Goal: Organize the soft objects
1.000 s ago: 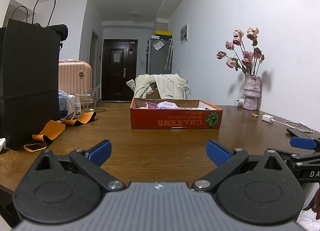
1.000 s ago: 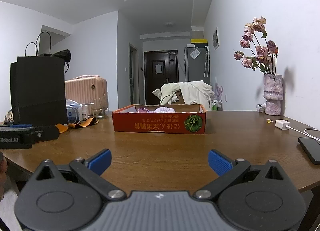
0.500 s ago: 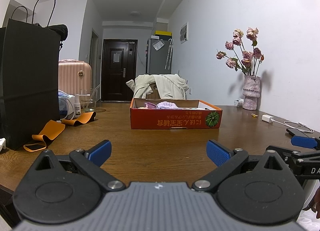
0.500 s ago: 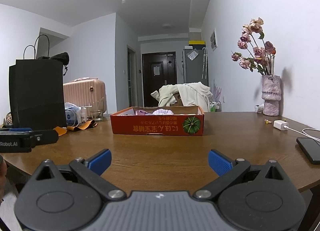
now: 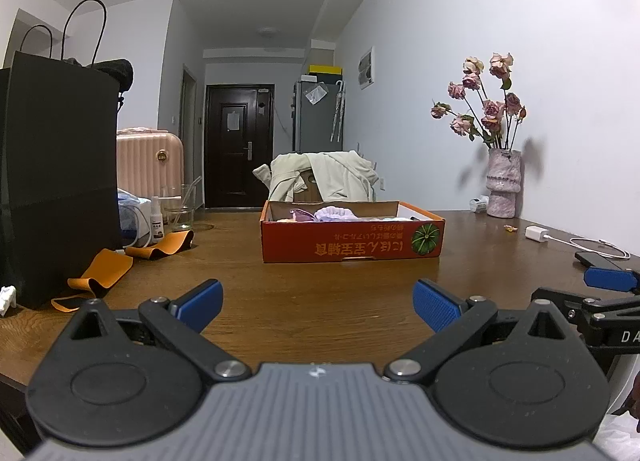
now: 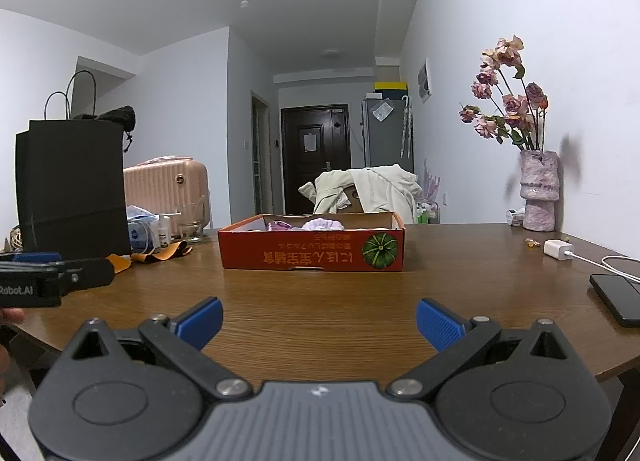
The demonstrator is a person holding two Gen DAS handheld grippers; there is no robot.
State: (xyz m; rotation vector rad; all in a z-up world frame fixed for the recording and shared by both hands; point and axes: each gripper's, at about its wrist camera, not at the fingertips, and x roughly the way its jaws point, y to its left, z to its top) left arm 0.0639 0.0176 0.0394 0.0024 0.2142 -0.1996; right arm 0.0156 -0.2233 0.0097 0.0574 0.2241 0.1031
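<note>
Far left: orange bands (image 5: 104,273) sprawled loose by black bag (image 5: 56,181), outside the box. Mid-table: red box (image 5: 352,239) w/ purple, pale soft bits (image 5: 334,214) already inside (rest hidden by wall). Fits either sorting underway or nearly done. Left gripper (image 5: 318,303) & right gripper (image 6: 319,321): both spread apart, empty, well short of box.

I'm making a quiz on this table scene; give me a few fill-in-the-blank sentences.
1. The box holding soft items is ___ in colour.
2. The vase holds ___.
3. Both the left hand-held gripper and the right hand-held gripper are ___.
4. The phone lies ___ of the box.

Missing words: red; flowers; open; right
</note>
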